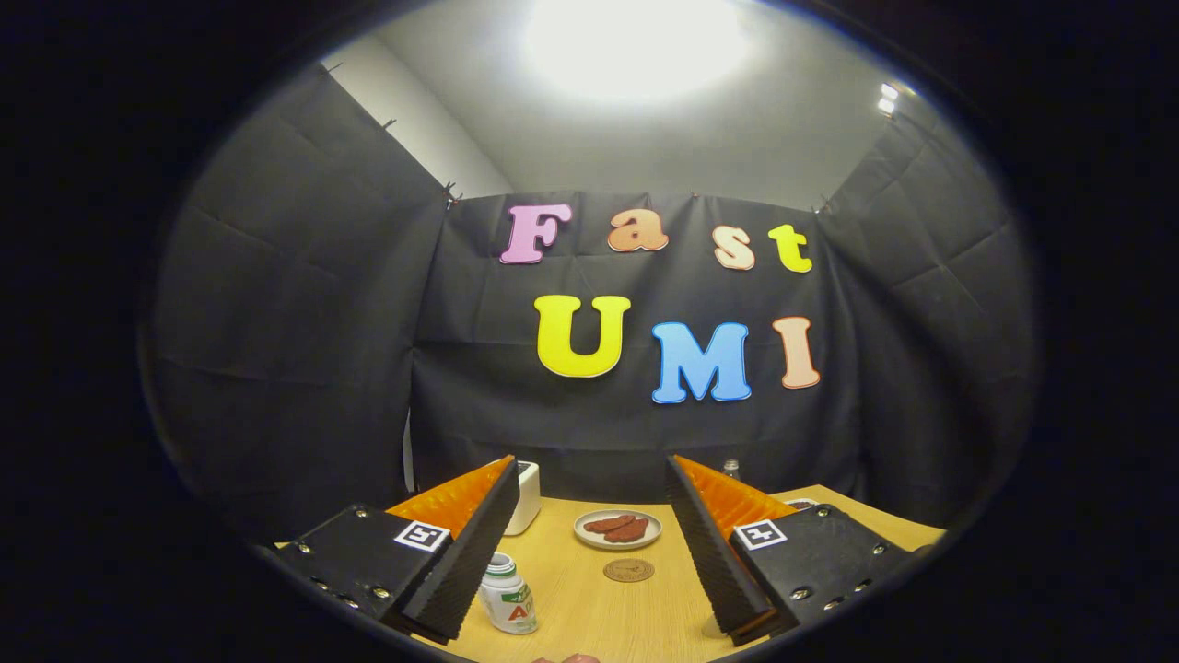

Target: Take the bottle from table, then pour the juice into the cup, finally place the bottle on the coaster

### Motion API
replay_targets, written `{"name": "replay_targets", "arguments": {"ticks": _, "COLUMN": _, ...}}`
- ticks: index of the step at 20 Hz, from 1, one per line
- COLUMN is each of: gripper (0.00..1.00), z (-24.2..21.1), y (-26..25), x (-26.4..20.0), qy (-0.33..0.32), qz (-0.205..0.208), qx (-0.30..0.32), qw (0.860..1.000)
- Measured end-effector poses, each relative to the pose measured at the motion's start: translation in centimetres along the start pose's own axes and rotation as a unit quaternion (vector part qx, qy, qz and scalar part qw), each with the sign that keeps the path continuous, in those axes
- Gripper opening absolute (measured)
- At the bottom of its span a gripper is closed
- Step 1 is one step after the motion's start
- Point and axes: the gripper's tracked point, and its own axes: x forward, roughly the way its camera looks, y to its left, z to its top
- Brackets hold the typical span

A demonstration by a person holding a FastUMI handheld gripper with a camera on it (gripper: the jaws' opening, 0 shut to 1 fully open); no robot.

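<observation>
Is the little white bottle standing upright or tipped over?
Upright: the bottle stands on the table, cap on top, beside the open jaws' left finger.

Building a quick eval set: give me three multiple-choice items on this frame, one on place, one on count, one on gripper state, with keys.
1. Where does the bottle stand?
A. on the coaster
B. on the table beside the gripper's left finger
C. on the plate

2. How many brown pieces lie on the plate?
A. two
B. five
C. none

3. What are the gripper fingers at?
A. shut on the bottle
B. shut on nothing
C. spread open, holding nothing

Key: 1 B, the bottle stands on the table, apart from the coaster. 2 A, two pieces lie side by side. 3 C, plate and coaster show in the wide gap between the fingers.
</observation>
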Motion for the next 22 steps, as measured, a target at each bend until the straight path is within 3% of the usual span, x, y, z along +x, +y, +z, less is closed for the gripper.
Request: {"name": "replay_targets", "arguments": {"ticks": 22, "gripper": 0.97, "z": -17.0, "y": 7.9, "x": 3.7, "qy": 0.145, "qz": 0.032, "qx": 0.030, "qw": 0.988}}
